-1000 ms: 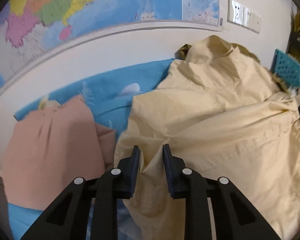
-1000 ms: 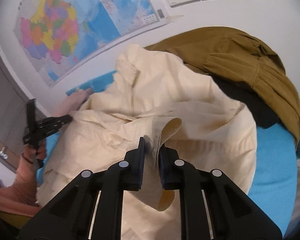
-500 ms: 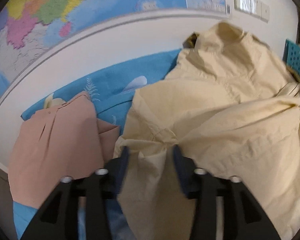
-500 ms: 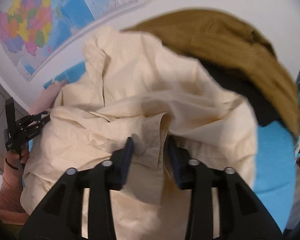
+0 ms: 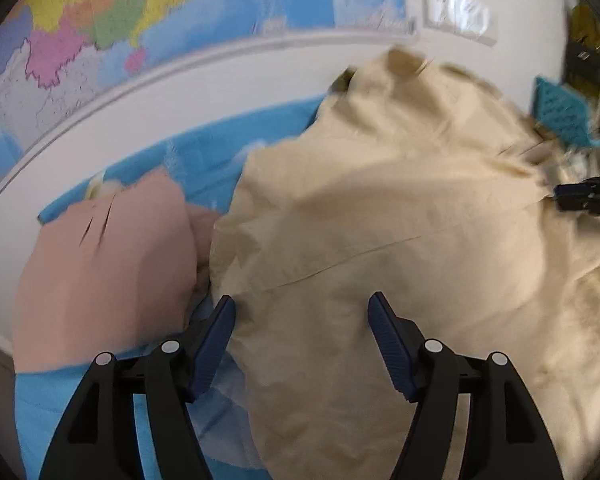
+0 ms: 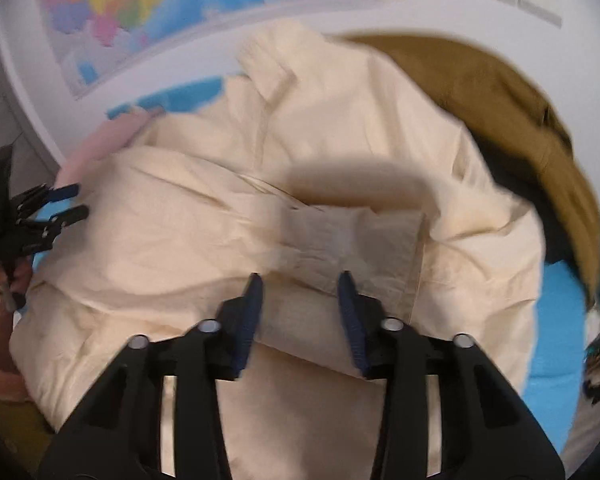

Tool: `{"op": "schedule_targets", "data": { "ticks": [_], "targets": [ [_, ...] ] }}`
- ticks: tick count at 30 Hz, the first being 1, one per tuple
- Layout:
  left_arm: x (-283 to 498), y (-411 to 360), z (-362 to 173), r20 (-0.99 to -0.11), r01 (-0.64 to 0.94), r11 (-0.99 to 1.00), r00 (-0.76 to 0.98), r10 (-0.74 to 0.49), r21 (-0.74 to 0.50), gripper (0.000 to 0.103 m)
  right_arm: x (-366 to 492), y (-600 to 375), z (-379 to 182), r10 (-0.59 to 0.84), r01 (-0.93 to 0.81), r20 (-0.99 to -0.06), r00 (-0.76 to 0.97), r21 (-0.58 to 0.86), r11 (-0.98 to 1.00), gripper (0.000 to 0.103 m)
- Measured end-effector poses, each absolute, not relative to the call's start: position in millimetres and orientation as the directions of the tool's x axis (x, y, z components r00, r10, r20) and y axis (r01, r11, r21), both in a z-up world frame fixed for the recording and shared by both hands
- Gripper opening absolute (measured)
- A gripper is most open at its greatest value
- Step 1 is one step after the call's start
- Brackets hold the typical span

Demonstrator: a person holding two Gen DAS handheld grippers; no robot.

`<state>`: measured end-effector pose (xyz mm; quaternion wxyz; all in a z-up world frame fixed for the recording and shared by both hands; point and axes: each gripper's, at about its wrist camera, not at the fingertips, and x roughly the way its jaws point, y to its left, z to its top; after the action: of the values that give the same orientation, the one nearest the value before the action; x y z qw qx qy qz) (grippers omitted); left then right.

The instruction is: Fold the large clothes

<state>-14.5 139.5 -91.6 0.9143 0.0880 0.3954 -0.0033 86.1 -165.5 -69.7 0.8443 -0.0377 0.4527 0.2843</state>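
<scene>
Blue bedsheet (image 5: pixel 204 152) under wall map (image 5: pixel 148 12) bearing cream shirt (image 5: pixel 399 208). Left gripper (image 5: pixel 301 308) and right gripper (image 6: pixel 300 280) jaws, pinching fabric a second ago, now spreading apart, releasing; fold laid, re-grip likely following.

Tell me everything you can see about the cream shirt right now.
The cream shirt is a large, thin, woven-looking garment, creased and loosely heaped on the blue sheet, collar toward the wall. A folded-over cuff or panel lies on top. It overlaps the brown garment and abuts the pink garment. The left claw and right claw hover open over it, gripping nothing.
</scene>
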Motion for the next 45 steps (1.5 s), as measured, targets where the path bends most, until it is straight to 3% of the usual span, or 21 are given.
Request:
{"op": "schedule_targets", "data": {
  "ticks": [4, 6, 10, 13, 19, 28, 31, 35, 39, 42, 45],
  "targets": [
    [-10, 148, -99, -0.749, 0.035, 0.991, 0.659, 0.072, 0.126, 0.070, 93, -172, -72, 0.491, -0.504, -0.773, 0.401, 0.261, 0.823, 0.035],
    [-22, 157, -90, -0.739, 0.025, 0.996, 0.672, 0.043, 0.080, 0.071, 79, -185, -54, 0.519, -0.511, -0.732, 0.441, 0.271, 0.816, 0.059],
    [-62, 183, -76, -0.720, 0.022, 0.999, 0.693, -0.042, -0.038, 0.075, 49, -233, -27, 0.575, -0.482, -0.658, 0.486, 0.347, 0.805, 0.066],
    [-89, 197, -78, -0.725, 0.023, 0.995, 0.683, -0.089, -0.101, 0.075, 26, -274, -28, 0.582, -0.420, -0.638, 0.503, 0.409, 0.811, 0.079],
    [-130, 204, -94, -0.729, 0.032, 0.981, 0.664, -0.165, -0.193, 0.075, -13, -328, -63, 0.563, -0.285, -0.653, 0.507, 0.489, 0.824, 0.080],
    [-161, 200, -106, -0.727, 0.058, 0.961, 0.643, -0.243, -0.270, 0.075, -47, -356, -89, 0.612, -0.252, -0.629, 0.479, 0.569, 0.783, 0.084],
    [-170, 205, -114, -0.712, 0.074, 0.918, 0.608, -0.352, -0.390, 0.075, -56, -360, -94, 0.633, -0.250, -0.617, 0.468, 0.594, 0.764, 0.085],
    [-184, 199, -120, -0.691, 0.115, 0.881, 0.576, -0.436, -0.459, 0.075, -66, -361, -104, 0.671, -0.251, -0.593, 0.445, 0.637, 0.729, 0.088],
    [-192, 189, -122, -0.681, 0.160, 0.864, 0.553, -0.479, -0.478, 0.078, -76, -358, -104, 0.704, -0.283, -0.565, 0.431, 0.656, 0.700, 0.091],
    [-196, 177, -124, -0.666, 0.216, 0.834, 0.516, -0.539, -0.508, 0.093, -81, -346, -106, 0.735, -0.320, -0.554, 0.391, 0.667, 0.673, 0.091],
    [-201, 158, -125, -0.662, 0.280, 0.816, 0.481, -0.575, -0.505, 0.096, -85, -331, -107, 0.774, -0.367, -0.530, 0.346, 0.683, 0.631, 0.091]
  ]
}}
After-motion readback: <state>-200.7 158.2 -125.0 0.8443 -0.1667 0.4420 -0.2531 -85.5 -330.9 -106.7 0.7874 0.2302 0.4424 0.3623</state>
